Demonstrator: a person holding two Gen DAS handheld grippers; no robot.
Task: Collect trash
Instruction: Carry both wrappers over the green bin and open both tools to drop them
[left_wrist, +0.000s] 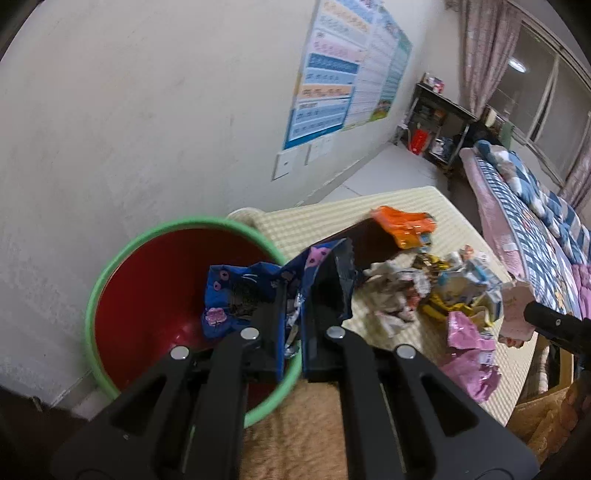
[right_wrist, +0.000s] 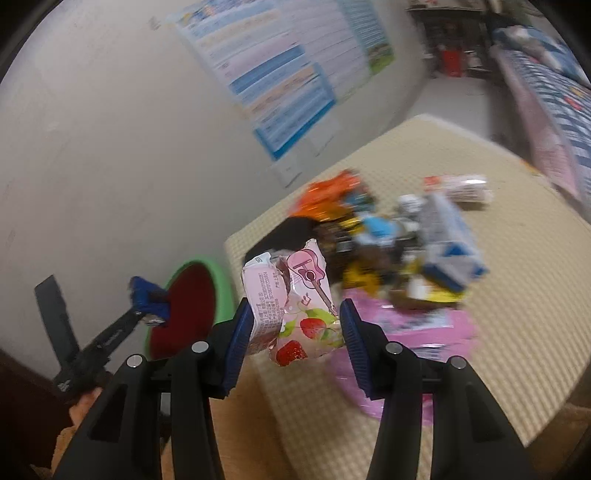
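My left gripper is shut on a blue snack wrapper and holds it over the red bin with a green rim. My right gripper holds a pink strawberry carton between its blue pads, above the table's near edge; it also shows at the right in the left wrist view. A pile of mixed wrappers lies on the checked table, with an orange wrapper behind and a pink bag in front. The bin also shows in the right wrist view.
A white wall with a poster stands behind the bin. A bed with a blue and pink quilt runs along the right. A dark shelf stands at the far end. A white tube lies on the far table.
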